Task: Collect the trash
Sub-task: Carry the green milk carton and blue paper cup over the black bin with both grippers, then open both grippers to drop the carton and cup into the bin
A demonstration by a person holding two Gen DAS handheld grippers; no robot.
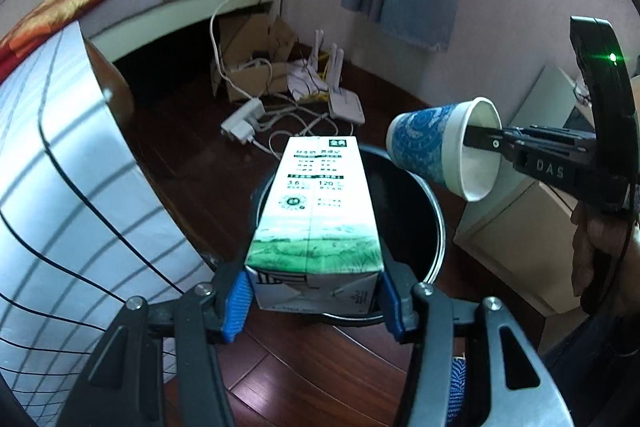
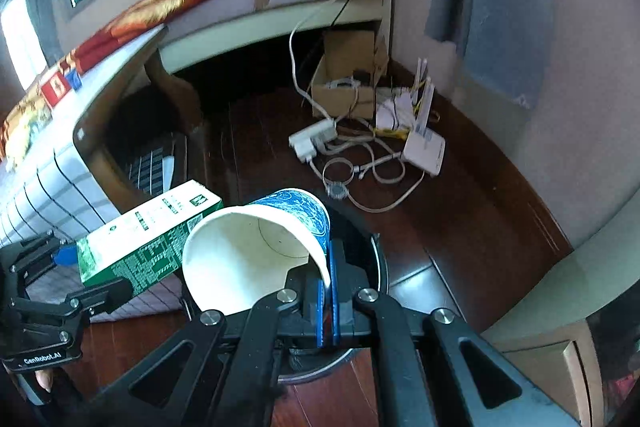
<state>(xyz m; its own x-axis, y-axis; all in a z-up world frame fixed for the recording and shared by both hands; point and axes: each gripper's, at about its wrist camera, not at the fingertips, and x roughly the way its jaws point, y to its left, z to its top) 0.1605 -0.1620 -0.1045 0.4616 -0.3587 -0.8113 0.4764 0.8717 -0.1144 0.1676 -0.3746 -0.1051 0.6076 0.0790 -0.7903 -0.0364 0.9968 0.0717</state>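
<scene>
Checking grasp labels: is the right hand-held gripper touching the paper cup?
Touching. The right wrist view shows the right hand-held gripper shut on the paper cup, its rim wall pinched between the blue pads; the left wrist view shows a finger inside the cup mouth.

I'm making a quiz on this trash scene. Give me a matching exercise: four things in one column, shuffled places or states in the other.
Things:
1. carton
2. cup
3. bin
4. router

Places or states:
A. lying on the floor among cables
B. pinched at its rim by the right gripper
C. clamped across its end by the left gripper
D. black, standing on the floor below both held things

Pairs: 1-C, 2-B, 3-D, 4-A
</scene>
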